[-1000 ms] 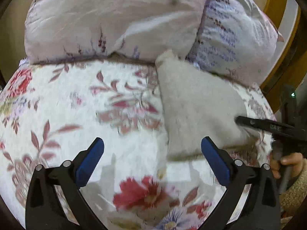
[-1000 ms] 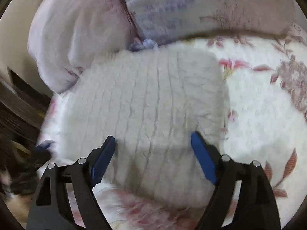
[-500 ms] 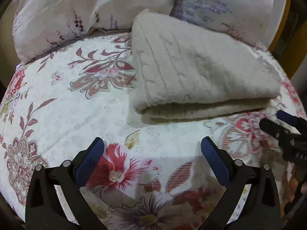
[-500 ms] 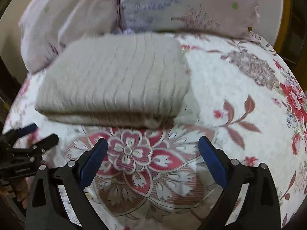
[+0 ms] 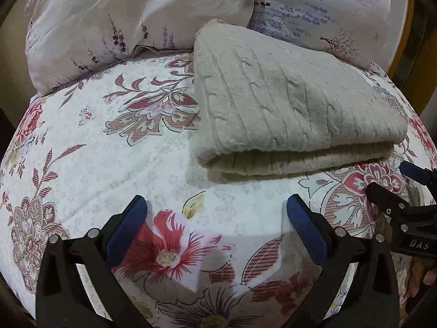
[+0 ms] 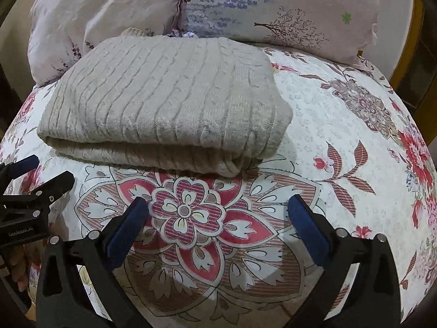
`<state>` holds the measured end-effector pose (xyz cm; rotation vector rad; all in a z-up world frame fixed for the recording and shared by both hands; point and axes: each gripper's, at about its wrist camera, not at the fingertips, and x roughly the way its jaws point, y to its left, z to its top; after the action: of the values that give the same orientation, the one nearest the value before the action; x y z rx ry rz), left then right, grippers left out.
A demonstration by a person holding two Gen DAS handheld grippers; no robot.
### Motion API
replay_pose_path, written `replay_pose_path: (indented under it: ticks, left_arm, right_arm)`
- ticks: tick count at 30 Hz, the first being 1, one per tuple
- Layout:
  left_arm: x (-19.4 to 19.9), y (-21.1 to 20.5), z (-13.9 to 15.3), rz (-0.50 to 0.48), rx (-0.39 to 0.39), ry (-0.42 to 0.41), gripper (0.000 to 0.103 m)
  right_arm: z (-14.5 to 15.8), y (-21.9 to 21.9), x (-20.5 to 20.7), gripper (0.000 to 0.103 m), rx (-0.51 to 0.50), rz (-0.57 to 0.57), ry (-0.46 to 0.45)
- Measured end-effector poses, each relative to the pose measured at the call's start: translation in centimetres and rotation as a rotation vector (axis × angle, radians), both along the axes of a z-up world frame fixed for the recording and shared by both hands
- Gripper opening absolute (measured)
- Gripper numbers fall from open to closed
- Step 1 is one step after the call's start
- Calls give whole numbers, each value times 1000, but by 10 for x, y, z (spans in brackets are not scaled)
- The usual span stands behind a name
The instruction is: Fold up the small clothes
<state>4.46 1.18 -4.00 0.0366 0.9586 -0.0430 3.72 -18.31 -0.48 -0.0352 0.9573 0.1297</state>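
— Inspector: Position of the garment?

— Assistant: The beige cable-knit sweater [image 5: 286, 109] lies folded on the bed [image 5: 95, 147], which carries a white floral cover. The fold is a flat rectangular bundle, layers stacked, with the rounded folded edge facing both cameras. Its far edge touches the two pillows [image 6: 259, 8] at the head of the bed. One pillow is pale pink with purple sprigs [image 5: 123, 16]; the other is bluish with a tree print [image 5: 322, 13].

— Inspector: Left gripper?

— Assistant: The left gripper [image 5: 215, 218] hangs above the bare cover, near the front edge of the sweater and to its left side. Jaws stand wide apart, blue pads visible, nothing between them. No contact with the sweater.

— Inspector: Right gripper?

— Assistant: The right gripper [image 6: 218, 216] sits over a large red-and-white flower medallion [image 6: 188, 213] printed on the cover, just in front of the sweater. Jaws wide, holding nothing. In the left wrist view it appears at the right border [image 5: 393, 183], apart from the sweater's near right corner. The left gripper likewise shows at the left border of the right wrist view [image 6: 41, 175].

— Inspector: Anything further?

— Assistant: A wooden frame [image 5: 401, 41] shows past the pillows at the far right. Part of a hand [image 6: 19, 265] shows behind the left gripper body; detail is too dark to report.
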Motion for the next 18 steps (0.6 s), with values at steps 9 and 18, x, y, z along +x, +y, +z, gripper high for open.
replay_pose_path:
  ticks: [9, 18]
  left_arm:
    - [0, 0, 0, 0, 0, 0, 101]
    - [0, 0, 0, 0, 0, 0, 101]
  right_arm:
    - [0, 0, 0, 102, 0, 2, 0]
    - [0, 0, -1, 102, 0, 2, 0]
